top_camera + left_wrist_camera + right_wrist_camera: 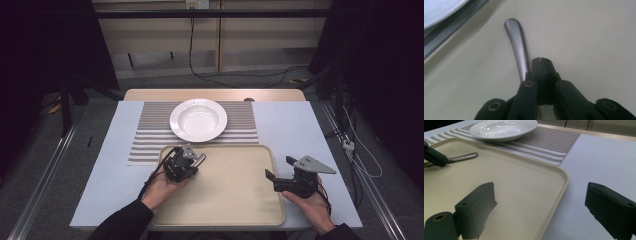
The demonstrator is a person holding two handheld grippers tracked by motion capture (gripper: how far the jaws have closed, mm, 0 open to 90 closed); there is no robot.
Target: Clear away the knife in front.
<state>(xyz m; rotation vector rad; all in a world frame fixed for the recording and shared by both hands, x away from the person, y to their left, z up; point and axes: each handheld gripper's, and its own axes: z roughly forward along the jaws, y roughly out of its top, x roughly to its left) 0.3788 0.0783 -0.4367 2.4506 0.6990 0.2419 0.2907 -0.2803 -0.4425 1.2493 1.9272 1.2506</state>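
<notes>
Two tongs: one in each hand, both over the cream tray (pixel 235 200).
Left tongs (pixel 540 60): jaws pressed together with nothing between them, tips low over the tray floor.
Metal handle (pixel 517 45): a piece of cutlery lying flat on the tray, just beside the left tongs' closed tips and running away ahead of them — not gripped. Its working end is hidden under the tongs, so I cannot tell what kind of utensil it is.
Handle in the high view (pixel 200 160): it juts out past the left tongs (pixel 192 162) toward the tray's far rim.
Right tongs (pixel 541 207): jaws spread wide and empty — one jaw above the tray, the other above the bare worktop (pixel 611 162), with the tray's rim passing between them.
Right tongs in the high view (pixel 279 167): at the tray's right edge, well apart from the handle.
White plate (pixel 198 119): beyond both tongs, on the striped mat (pixel 150 130), past the tray's far rim.
Worktop cover: pale, under the mat and tray.
</notes>
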